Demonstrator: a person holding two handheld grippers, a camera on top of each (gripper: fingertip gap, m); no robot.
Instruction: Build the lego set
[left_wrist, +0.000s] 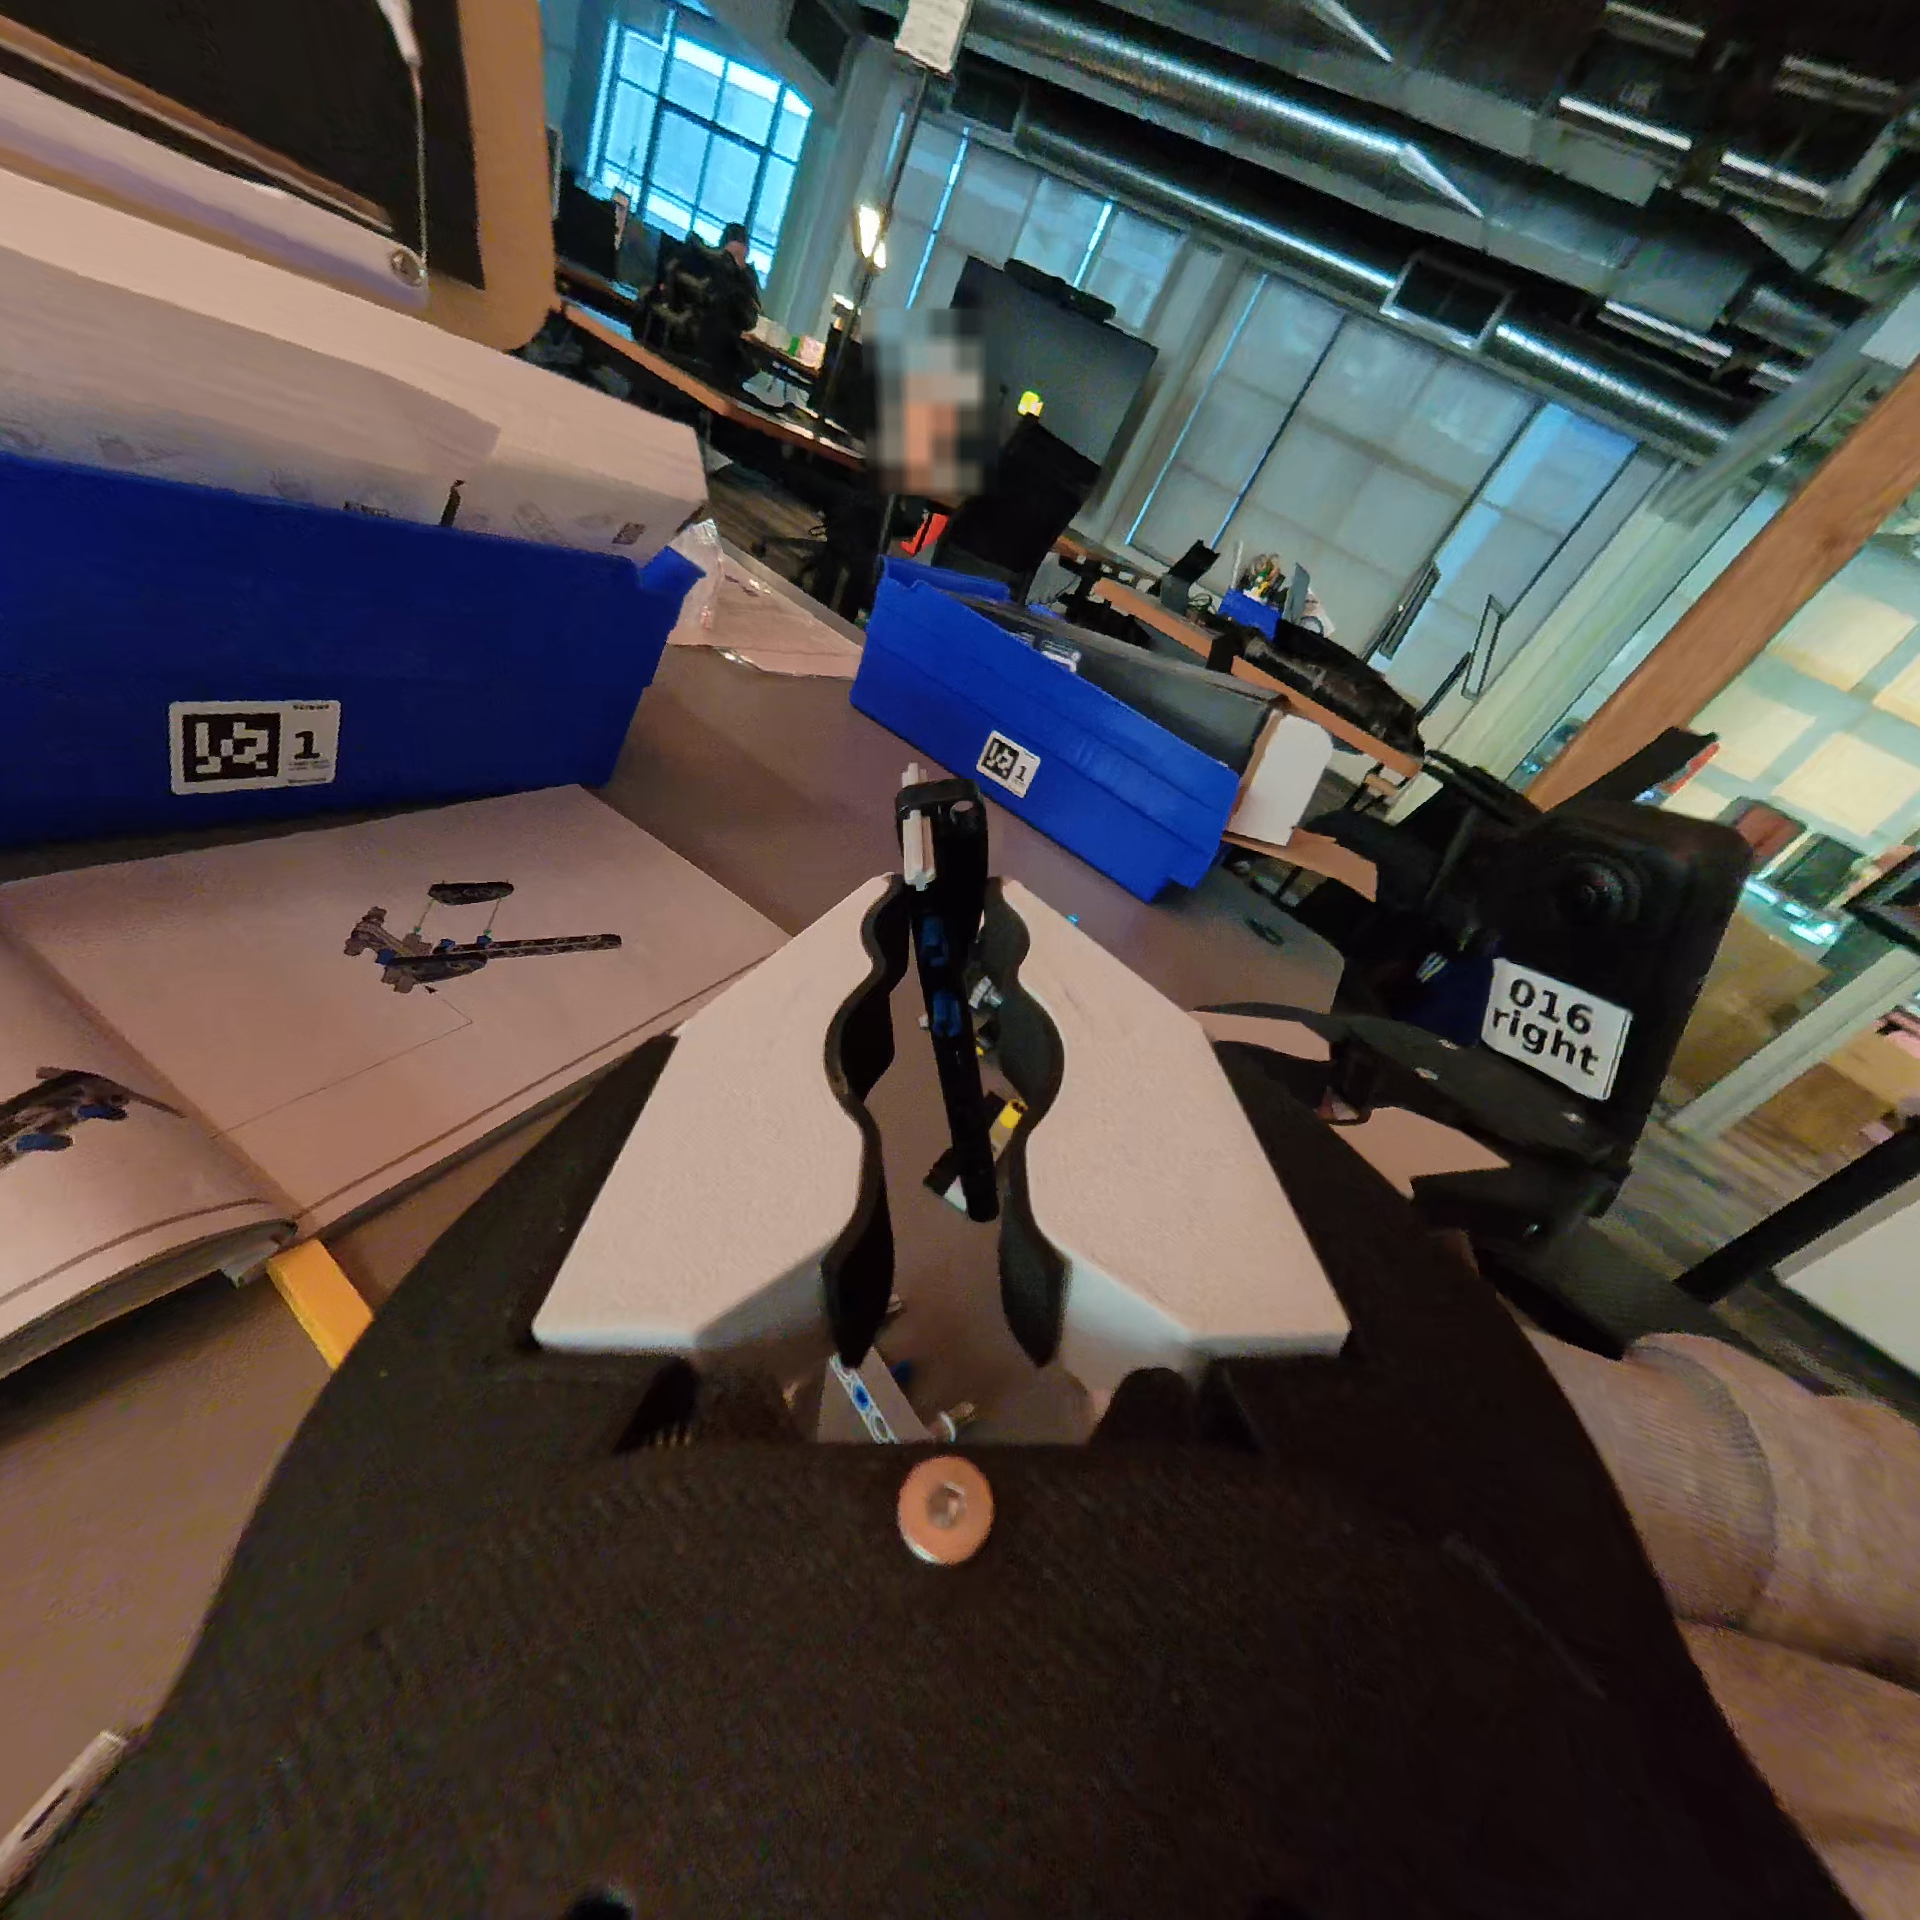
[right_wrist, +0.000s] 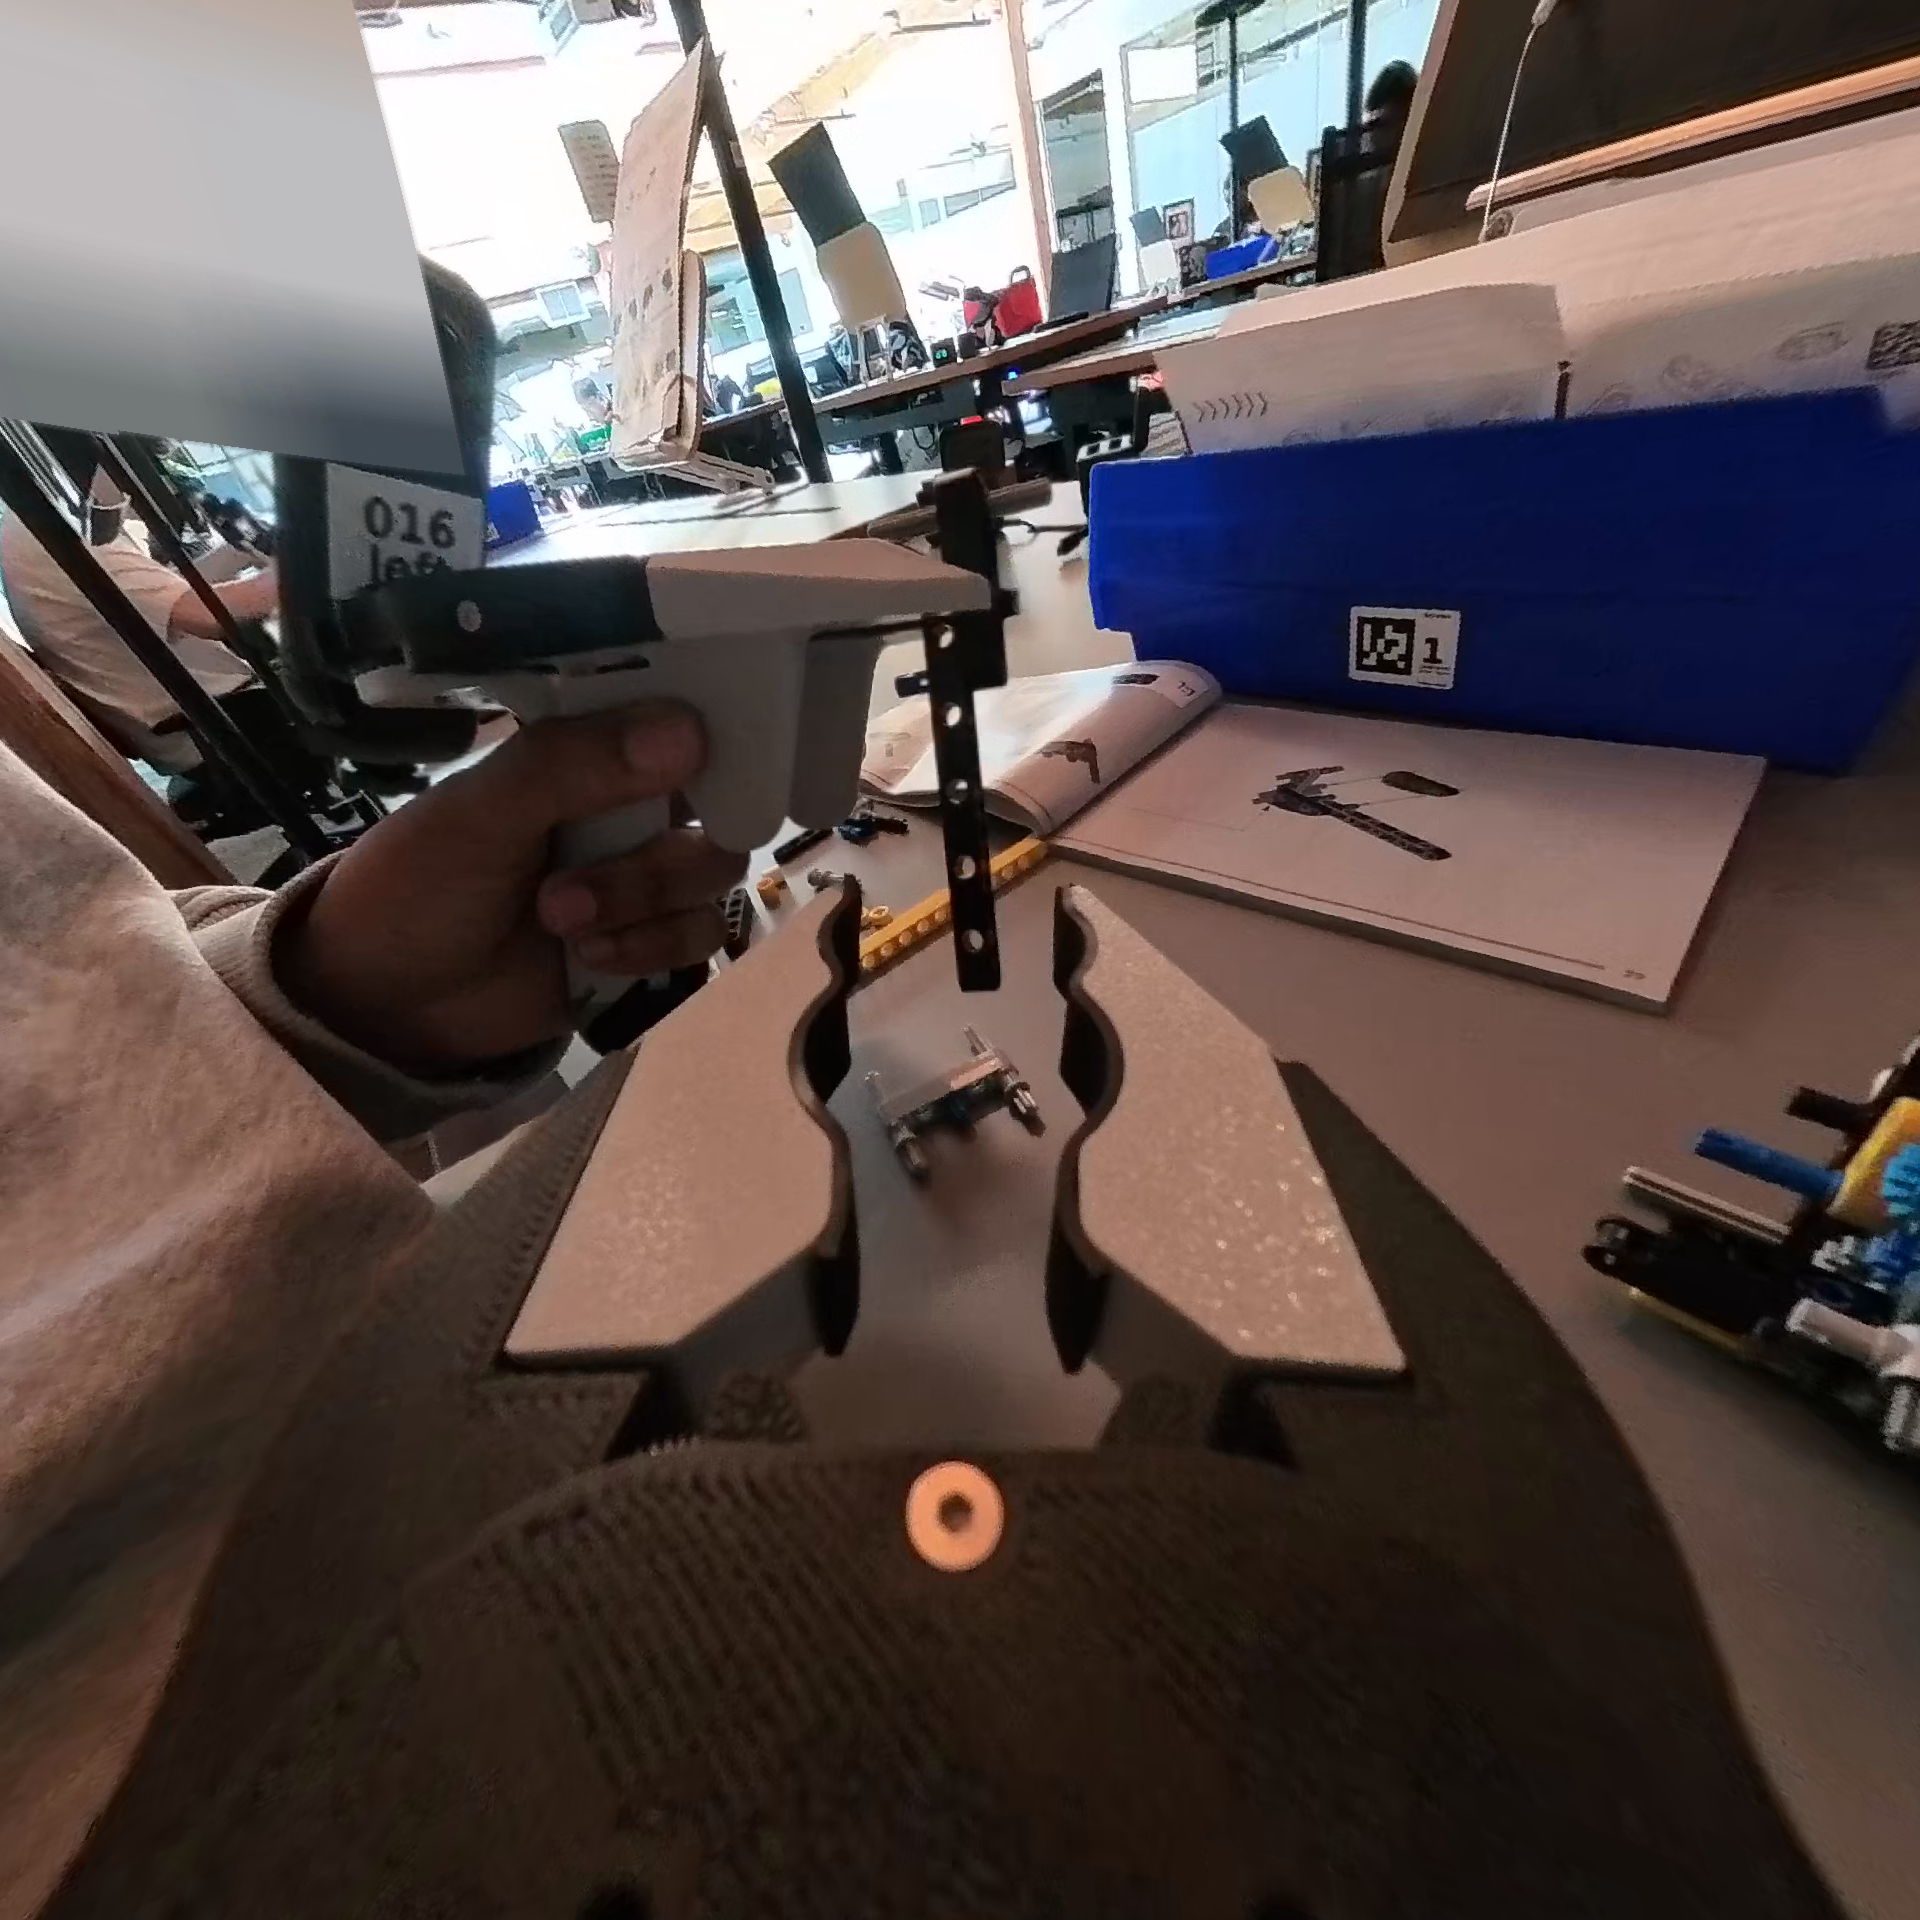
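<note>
My left gripper (left_wrist: 943, 894) is shut on a long black beam with holes (left_wrist: 948, 1018) that carries blue pins and a small white part at its top end. In the right wrist view the left gripper (right_wrist: 977, 613) is held level above the table, and the black beam (right_wrist: 961, 810) hangs down from its tips. My right gripper (right_wrist: 958, 902) is open and empty, just below the beam's lower end. A small grey piece with pins (right_wrist: 954, 1101) lies on the table between its fingers. The open instruction booklet (right_wrist: 1403, 831) lies beyond.
A blue bin (right_wrist: 1507, 561) holding white boxes stands behind the booklet. A second blue bin (left_wrist: 1039, 748) stands farther along the table. A partly built model (right_wrist: 1787, 1247) sits at the right edge. A yellow beam (right_wrist: 914, 930) and small loose parts lie under the left gripper. Spacing between my two grippers at the tips: around 6 cm.
</note>
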